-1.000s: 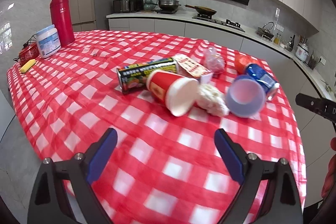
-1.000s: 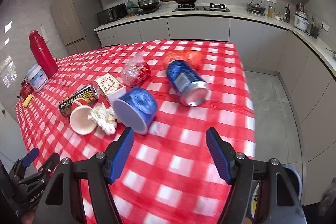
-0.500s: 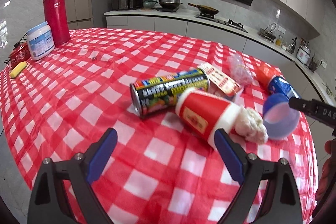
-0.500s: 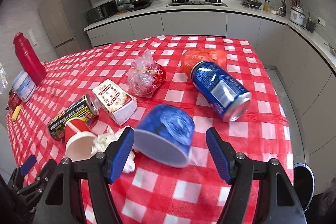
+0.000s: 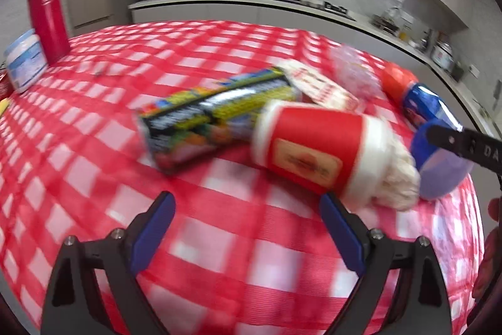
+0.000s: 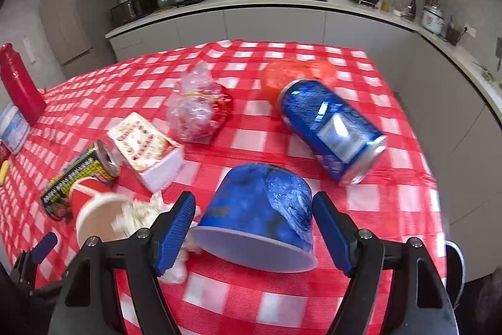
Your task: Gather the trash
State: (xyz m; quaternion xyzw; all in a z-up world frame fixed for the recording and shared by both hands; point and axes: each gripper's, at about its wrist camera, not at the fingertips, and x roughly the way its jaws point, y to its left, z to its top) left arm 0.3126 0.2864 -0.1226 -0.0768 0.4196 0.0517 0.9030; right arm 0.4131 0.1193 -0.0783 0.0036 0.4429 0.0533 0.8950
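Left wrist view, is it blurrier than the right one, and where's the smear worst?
Left wrist view: yes, motion smear across the tablecloth, the green can and the red paper cup; its own fingers stay crisp. Right wrist view: sharper, the blue cup reads clearly, slight smear on the blue soda can. Both bend straight counter edges, fisheye.

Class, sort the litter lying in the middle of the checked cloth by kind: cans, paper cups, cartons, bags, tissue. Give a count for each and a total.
Cans: 2, blue can, yellow-green can
Paper cups: 2, blue cup, red cup
Cartons: 1, carton
Bags: 2, clear bag, orange bag
Crumpled tissue: 1, tissue
Total: 8
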